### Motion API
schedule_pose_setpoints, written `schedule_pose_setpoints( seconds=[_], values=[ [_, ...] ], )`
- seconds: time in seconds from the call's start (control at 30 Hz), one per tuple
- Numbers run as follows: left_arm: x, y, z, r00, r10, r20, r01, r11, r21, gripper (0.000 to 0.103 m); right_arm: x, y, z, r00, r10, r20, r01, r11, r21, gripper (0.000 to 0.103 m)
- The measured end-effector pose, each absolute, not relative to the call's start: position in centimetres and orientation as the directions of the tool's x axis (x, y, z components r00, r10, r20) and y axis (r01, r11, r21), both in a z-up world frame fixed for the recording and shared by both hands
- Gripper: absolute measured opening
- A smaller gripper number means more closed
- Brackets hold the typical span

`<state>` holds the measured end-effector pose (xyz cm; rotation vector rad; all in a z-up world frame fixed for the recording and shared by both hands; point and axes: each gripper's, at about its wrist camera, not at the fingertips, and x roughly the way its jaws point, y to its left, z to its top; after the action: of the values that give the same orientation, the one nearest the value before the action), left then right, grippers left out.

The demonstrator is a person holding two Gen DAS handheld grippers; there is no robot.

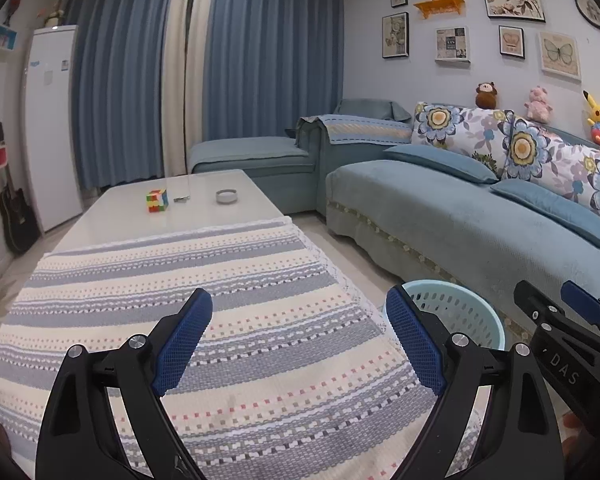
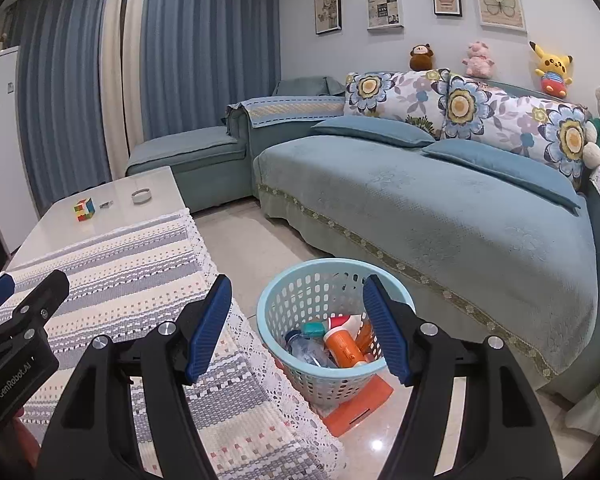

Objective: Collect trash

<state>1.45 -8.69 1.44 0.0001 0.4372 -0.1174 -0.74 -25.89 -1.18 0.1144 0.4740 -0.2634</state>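
Right wrist view: right gripper (image 2: 296, 328) hanging over the bin (image 2: 288, 300) on the floor, jaws wide apart, nothing between the pads (image 2: 210, 332). Inside the bin: an orange bottle (image 2: 342, 346), a clear bottle (image 2: 300, 346), a teal-capped item (image 2: 314, 329), more scraps beneath, too jumbled to tell apart. Under the bin, an orange base (image 2: 360, 404) on pale tile. Just left of the bin, the lace edge of a striped cloth (image 2: 148, 280) draped over the table (image 2: 100, 220).

Left wrist view: left gripper (image 1: 300, 340) poised over the cloth, jaws likewise apart and empty. Only the bin's rim (image 1: 456, 292) visible past the right pad, contents hidden. At the lower right edge, the other gripper's black body.

Judgement on the step: looks like the end of a drop-off, or close to the end of the task, with trash already sitting in the bin and both tools free. No loose trash showing on the cloth. Farther off on the bare tabletop: a cube (image 1: 157, 201), a small metal piece (image 1: 181, 199), a round dish (image 1: 226, 196); none clearly trash. Next move, if any, calls for a scan of table and floor for leftovers, then a reach with whichever tool sits nearer, jaws kept open until around the item.

Difference between views: bin contents and orange base only from the right; full spread of cloth under the left tool only from the left. Sofa (image 2: 440, 200) in both
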Motion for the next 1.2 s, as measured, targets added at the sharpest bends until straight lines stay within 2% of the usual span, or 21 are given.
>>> schedule_pose_setpoints(
  seconds=[0.57, 1.2],
  values=[
    [1.62, -8.09, 1.43, 0.903, -0.117, -0.414, 0.109, 0.993, -0.042, 0.086, -0.14, -25.16, -1.70, 0.845, -0.219, -0.487, 0.256, 0.967, 0.011, 0.069],
    [1.59, -7.99, 1.40, 0.904, -0.121, -0.410, 0.110, 0.993, -0.049, 0.087, -0.21, -25.61, -1.73, 0.843, -0.215, -0.493, 0.265, 0.964, 0.033, 0.069]
  ],
)
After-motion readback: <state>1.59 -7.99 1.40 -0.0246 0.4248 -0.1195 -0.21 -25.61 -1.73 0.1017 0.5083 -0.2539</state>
